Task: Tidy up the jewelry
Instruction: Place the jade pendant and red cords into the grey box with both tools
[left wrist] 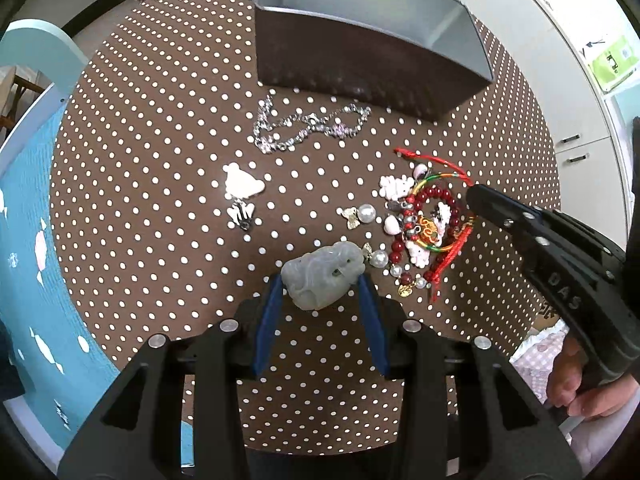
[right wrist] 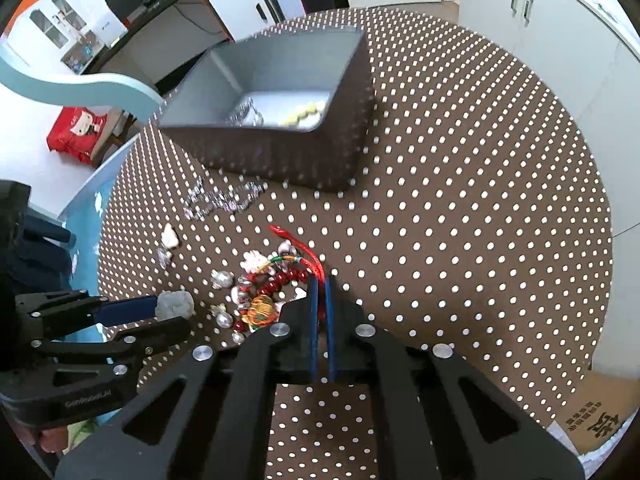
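A pale grey-green jade pendant [left wrist: 322,276] hangs just above the dotted brown table [left wrist: 160,160], and my left gripper [left wrist: 322,286] is shut on it with its blue pads [left wrist: 272,300]. The right wrist view shows this pendant [right wrist: 174,305] at the left. My right gripper [right wrist: 321,282] is shut on the red cord [right wrist: 308,258] of a tangled pile of red bead bracelets [right wrist: 280,280]; the left wrist view shows the same pile [left wrist: 432,208]. A silver chain [left wrist: 308,126] and a white charm [left wrist: 242,186] lie loose. The grey box [right wrist: 260,140] stands behind, holding a silver piece [right wrist: 244,114] and pale beads [right wrist: 304,112].
Pearl earrings [left wrist: 366,213] lie beside the pile. A light blue chair [left wrist: 32,200] stands off the table's left edge. White cabinets [right wrist: 540,40] stand beyond the far right. A cardboard box [right wrist: 592,420] sits below the table edge at right.
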`<action>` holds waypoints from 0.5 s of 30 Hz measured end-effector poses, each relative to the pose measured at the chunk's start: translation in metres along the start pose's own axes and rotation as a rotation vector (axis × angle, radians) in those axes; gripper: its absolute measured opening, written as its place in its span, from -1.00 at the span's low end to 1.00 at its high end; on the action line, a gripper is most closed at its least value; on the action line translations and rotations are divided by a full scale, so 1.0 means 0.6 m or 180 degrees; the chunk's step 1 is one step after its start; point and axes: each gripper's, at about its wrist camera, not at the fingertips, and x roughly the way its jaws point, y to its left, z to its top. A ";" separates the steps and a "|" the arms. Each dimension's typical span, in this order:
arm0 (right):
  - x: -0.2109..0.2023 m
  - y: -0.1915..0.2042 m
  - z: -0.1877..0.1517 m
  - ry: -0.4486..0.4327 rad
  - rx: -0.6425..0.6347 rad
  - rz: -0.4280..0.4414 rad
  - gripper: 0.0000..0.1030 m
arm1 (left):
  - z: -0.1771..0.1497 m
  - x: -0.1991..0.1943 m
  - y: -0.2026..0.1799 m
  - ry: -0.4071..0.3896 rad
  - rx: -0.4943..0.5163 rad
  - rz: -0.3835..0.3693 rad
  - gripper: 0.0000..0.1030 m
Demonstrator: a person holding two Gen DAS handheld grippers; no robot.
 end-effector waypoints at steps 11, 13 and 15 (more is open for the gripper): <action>-0.076 -0.019 0.045 -0.0337 0.0181 0.0120 -0.95 | 0.039 -0.088 0.032 -0.0298 0.0044 -0.0067 -0.26; -0.088 -0.019 0.050 -0.0393 0.0183 0.0146 -0.95 | 0.044 -0.103 0.031 -0.0346 0.0057 -0.0079 -0.26; -0.099 -0.018 0.052 -0.0446 0.0179 0.0187 -0.95 | 0.049 -0.117 0.032 -0.0382 0.0054 -0.0100 -0.26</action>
